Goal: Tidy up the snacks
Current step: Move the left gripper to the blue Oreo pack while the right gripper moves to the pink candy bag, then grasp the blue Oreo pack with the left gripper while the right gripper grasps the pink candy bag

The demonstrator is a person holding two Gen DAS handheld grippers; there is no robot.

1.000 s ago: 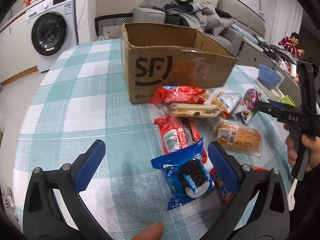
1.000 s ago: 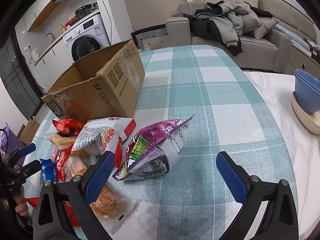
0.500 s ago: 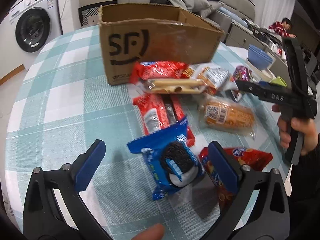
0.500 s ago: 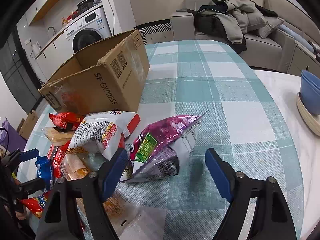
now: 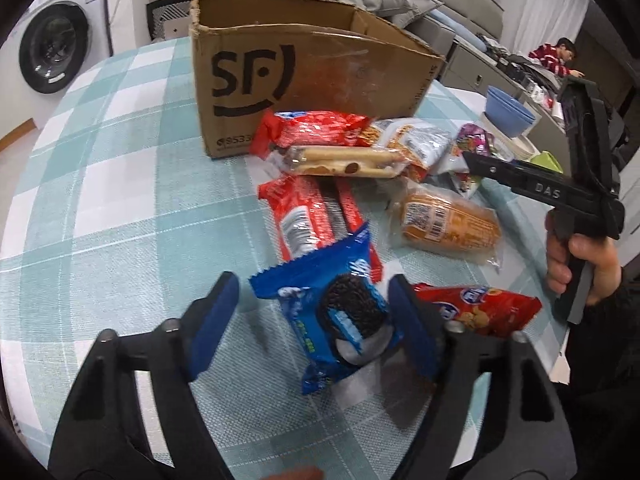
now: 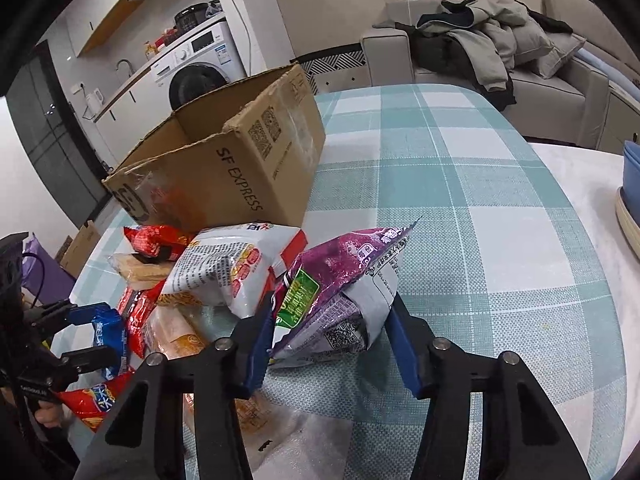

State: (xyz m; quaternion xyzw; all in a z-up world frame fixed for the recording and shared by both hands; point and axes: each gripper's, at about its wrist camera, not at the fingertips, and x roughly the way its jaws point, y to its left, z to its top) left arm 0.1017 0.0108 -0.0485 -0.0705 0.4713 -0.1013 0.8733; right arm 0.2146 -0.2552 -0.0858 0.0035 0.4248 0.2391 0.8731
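Observation:
An open SF cardboard box [image 5: 304, 76] stands on the checked table, with snack packs piled in front of it. My left gripper [image 5: 316, 328] is open around a blue Oreo pack [image 5: 332, 316]; its right pad is at the pack's edge and a gap shows on the left. My right gripper [image 6: 332, 336] has closed in around a purple snack bag [image 6: 340, 292], with both pads at the bag's sides. The box [image 6: 224, 168] also shows in the right wrist view.
Red cookie packs [image 5: 312, 216], a wafer pack [image 5: 344, 160], an orange bread pack [image 5: 444, 224], a red cracker bag [image 5: 480, 308] and a white chip bag [image 6: 236, 268] lie nearby. Blue bowls [image 5: 508, 110] stand at the table's right edge.
Both grippers have moved forward and narrowed. The left one now straddles the Oreo pack. The right one's pads have come in against the purple bag.

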